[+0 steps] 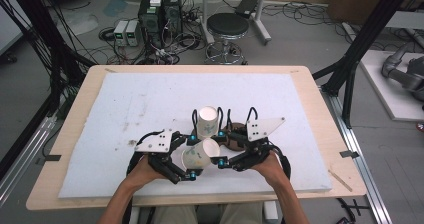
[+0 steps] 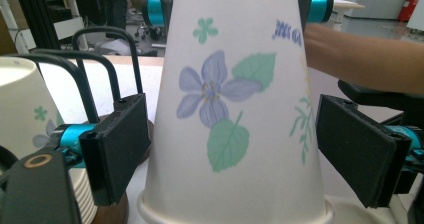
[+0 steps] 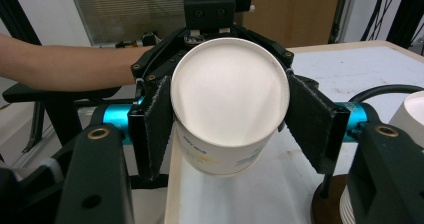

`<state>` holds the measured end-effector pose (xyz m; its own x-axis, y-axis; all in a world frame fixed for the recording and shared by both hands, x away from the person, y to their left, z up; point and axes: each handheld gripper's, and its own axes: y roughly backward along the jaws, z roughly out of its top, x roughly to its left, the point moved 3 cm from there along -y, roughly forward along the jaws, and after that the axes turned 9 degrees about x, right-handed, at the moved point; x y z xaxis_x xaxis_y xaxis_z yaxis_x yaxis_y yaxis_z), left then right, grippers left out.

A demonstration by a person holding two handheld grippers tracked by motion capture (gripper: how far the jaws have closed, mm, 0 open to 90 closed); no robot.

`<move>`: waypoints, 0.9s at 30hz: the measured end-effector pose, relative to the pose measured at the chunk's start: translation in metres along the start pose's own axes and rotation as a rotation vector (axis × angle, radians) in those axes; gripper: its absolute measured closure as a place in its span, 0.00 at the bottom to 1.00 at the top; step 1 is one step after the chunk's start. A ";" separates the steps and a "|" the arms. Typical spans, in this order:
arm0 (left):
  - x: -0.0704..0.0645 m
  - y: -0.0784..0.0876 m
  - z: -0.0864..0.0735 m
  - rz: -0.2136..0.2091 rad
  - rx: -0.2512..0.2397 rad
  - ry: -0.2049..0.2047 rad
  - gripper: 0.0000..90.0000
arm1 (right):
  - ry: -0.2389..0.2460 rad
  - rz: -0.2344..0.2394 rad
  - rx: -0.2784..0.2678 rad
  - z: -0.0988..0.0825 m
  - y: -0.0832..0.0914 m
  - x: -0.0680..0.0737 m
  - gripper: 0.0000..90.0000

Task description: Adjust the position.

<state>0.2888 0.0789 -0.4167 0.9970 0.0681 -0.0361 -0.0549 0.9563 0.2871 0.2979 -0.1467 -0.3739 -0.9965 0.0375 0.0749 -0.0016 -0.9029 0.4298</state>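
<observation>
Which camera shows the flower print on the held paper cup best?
The left gripper view: the paper cup faces it side-on, with the purple flower and green leaves sharp. The right gripper view looks at its white base, print barely visible. The high view shows it small, tilted.

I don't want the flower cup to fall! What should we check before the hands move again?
1. Right gripper grips the paper cup: ok, both pads sit against its sides near the base.
2. Left gripper is placed around the cup: ok, the cup stands between its jaws.
3. Left gripper pads press on the cup: not ok, there is a gap beside this pad.
4. Cup keeps its shape: ok, the base looks round and not squashed.
5. Held cup is clear of the stack of cups: cannot tell, they look very close in the high view.
</observation>
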 end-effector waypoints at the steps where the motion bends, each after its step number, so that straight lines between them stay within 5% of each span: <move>1: 0.000 0.000 0.000 -0.001 -0.001 0.000 0.17 | 0.000 0.003 -0.001 0.000 0.000 0.000 0.43; 22: -0.001 0.000 -0.001 -0.012 0.017 -0.029 0.33 | 0.010 0.012 0.003 -0.002 -0.003 0.001 0.42; 24: -0.001 0.000 -0.001 -0.006 0.024 -0.029 0.33 | 0.017 0.017 0.009 -0.003 -0.003 0.002 0.27; 27: -0.001 0.002 -0.002 0.002 0.023 -0.023 0.33 | -0.004 -0.020 0.030 -0.002 -0.005 0.003 0.17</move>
<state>0.2878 0.0816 -0.4176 0.9979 0.0629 -0.0141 -0.0555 0.9494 0.3092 0.2945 -0.1424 -0.3775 -0.9960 0.0569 0.0694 -0.0188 -0.8885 0.4584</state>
